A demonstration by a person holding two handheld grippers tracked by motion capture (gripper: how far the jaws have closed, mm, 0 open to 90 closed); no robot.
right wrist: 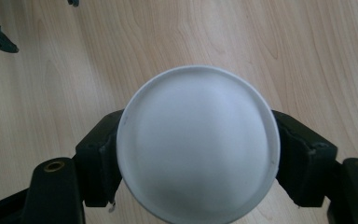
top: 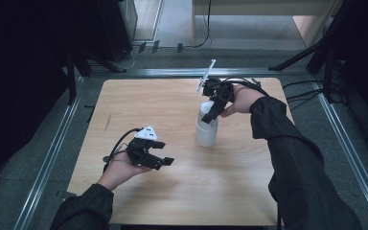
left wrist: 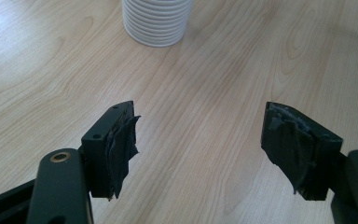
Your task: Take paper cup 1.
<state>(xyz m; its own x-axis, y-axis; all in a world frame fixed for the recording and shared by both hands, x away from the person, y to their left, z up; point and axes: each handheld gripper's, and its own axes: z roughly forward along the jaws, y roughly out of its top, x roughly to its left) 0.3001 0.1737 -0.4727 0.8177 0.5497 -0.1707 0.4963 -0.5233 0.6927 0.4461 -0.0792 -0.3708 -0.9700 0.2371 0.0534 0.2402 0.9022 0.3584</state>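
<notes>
**Right gripper at the top of the cup stack, left gripper idle**

Nearest the front edge of the table point(top: 139, 100), toward its left side, the left gripper point(top: 164, 154) hangs just above the wood. Its jaws are spread with nothing between them, and the left gripper view looks past the black pads point(left wrist: 121, 149) over bare wood to the foot of the stack.

Farther in, right of the table's middle, stands the stack of white cups point(top: 206, 134). Its ribbed base point(left wrist: 157, 21) is a run of nested rims, so the cups appear to sit one inside the other, mouths down. Nothing else can be seen inside them.

Beyond it, from the far right side, the right gripper point(top: 210, 117) comes down over the stack. In the right gripper view the top cup point(right wrist: 198, 93) shows a closed white disc, and one jaw stands on either side of it. The disc hides the contact line, so I cannot tell whether the pads press on the wall.

The step looks like taking the top cup off. It would go best with the jaws centred on the cup, a light squeeze so the thin wall does not buckle, and a straight upward lift. The free left gripper could steady the lower cups if they cling.
</notes>
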